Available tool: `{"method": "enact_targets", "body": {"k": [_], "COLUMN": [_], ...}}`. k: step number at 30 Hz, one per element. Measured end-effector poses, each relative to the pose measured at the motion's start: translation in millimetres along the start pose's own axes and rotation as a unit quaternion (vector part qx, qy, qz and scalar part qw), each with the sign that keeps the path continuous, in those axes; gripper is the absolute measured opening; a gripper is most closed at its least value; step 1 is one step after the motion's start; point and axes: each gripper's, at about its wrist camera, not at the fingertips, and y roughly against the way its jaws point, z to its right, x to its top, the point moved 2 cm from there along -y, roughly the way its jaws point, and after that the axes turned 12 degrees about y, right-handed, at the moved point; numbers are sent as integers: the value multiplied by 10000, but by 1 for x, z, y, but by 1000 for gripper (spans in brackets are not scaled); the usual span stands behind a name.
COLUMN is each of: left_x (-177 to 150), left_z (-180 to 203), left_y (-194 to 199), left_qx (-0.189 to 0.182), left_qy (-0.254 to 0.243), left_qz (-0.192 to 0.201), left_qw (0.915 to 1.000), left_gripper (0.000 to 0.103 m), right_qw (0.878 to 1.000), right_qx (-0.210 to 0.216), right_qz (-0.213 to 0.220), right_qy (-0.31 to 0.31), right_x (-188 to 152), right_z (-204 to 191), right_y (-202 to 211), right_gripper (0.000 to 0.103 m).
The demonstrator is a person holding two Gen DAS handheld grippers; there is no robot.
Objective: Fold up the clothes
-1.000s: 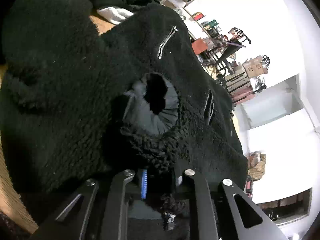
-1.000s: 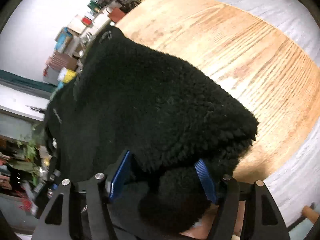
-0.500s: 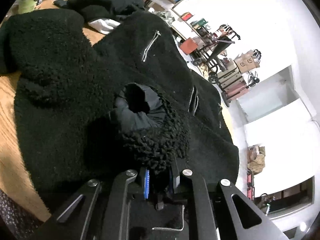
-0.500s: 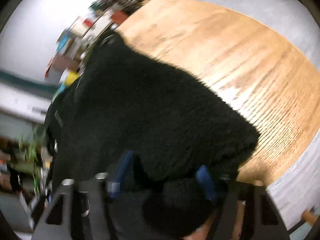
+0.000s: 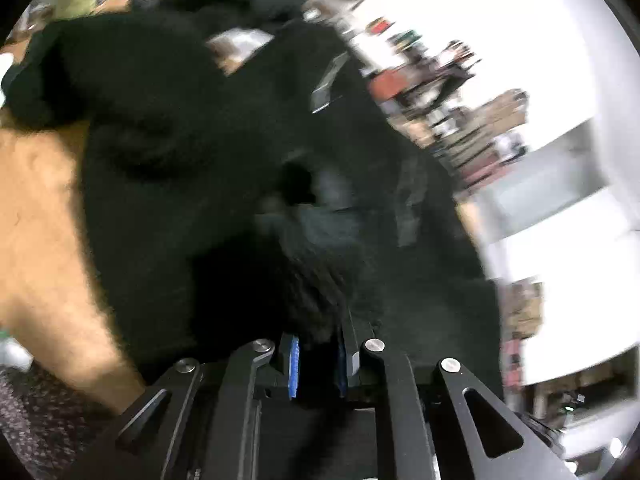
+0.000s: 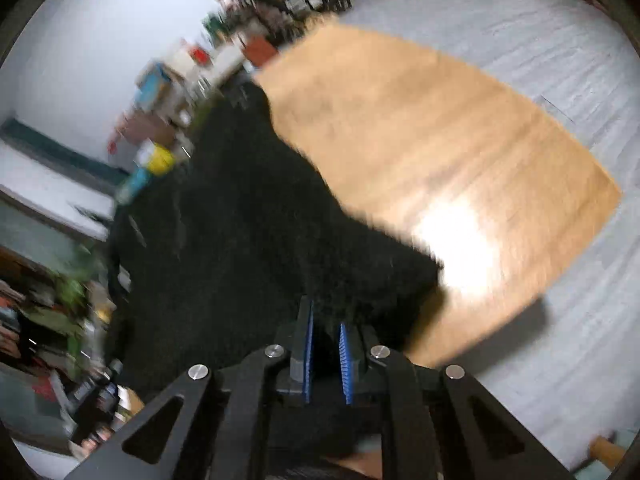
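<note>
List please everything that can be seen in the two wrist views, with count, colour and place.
fleece jacket: one, black, spread on the table, clamped in both grippers.
zip pockets: two seen, silver, on the jacket front.
table: one, light wood, under the jacket.
floor: grey, beyond the table.
shelf clutter: many blurred items, mixed colours, along the white wall.
left gripper: black, blue fingers, shut on fleece.
right gripper: black, blue fingers, closing on the jacket's edge.

A wooden table (image 6: pixel 460 140) carries a black fleece jacket (image 6: pixel 240 240), spread over its left part. Right of the jacket the wood lies bare, a bright glare near the hem.
</note>
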Motion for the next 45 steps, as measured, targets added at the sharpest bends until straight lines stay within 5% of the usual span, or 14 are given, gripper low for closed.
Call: {"method": "enact_targets", "body": {"k": [4,5,7,10,13,16,20,21,24,32,36,39,42,45], "left_x": [2,3,7,7,2,-11,-16,-15,-13,-1,6,11,17,18], "left_z": [-11,-10,2,39,78,108,105,104,102,90,97,119,131,126], "left_y": [3,10,35,51,29,-12,-50,-54,-65,-95,-67,-50,-67,-97], "left_qx": [207,286,368,732,1404,2209,2795,2824,2863,2939,2418,1776,1621,1866], "left_qy": [194,173,-120,-960,-1803,-2632,-2935,-2940,-2942,-2918,-2619,-2693,-2782,-2829], "left_qz": [-493,-493,-78,512,487,352,224,203,145,-104,-271,-94,-213,-463], "left_qw": [9984,9982,9992,9914,9723,9384,9139,9129,9118,9101,9339,9465,9465,9397], "left_gripper": [31,44,57,64,65,65,65,65,65,77,62,48,41,35], "right_qw": [9968,9963,9926,9788,9634,9599,9549,9584,9698,9709,9590,9526,9474,9417], "right_qx": [-251,-100,-79,-405,-727,-597,-892,-1023,-1130,-1363,-1201,-1216,-1377,-1541], "right_qz": [-508,-371,59,740,703,-77,-658,-638,-543,-12,519,419,26,-377], "right_qy": [569,774,1207,1869,2482,2738,2754,2588,2093,1967,2515,2755,2888,2967], "right_x": [-1,4,22,64,118,161,188,189,183,201,216,230,237,243], "right_z": [-20,-29,-47,-71,-86,-92,-93,-90,-83,-60,-100,-123,-133,-140], "right_y": [-3,10,35,56,15,-53,-125,-136,-143,-121,-81,-87,-130,-178], "right_gripper": [44,44,54,87,86,86,78,59,44,53,61,35,18,17]}}
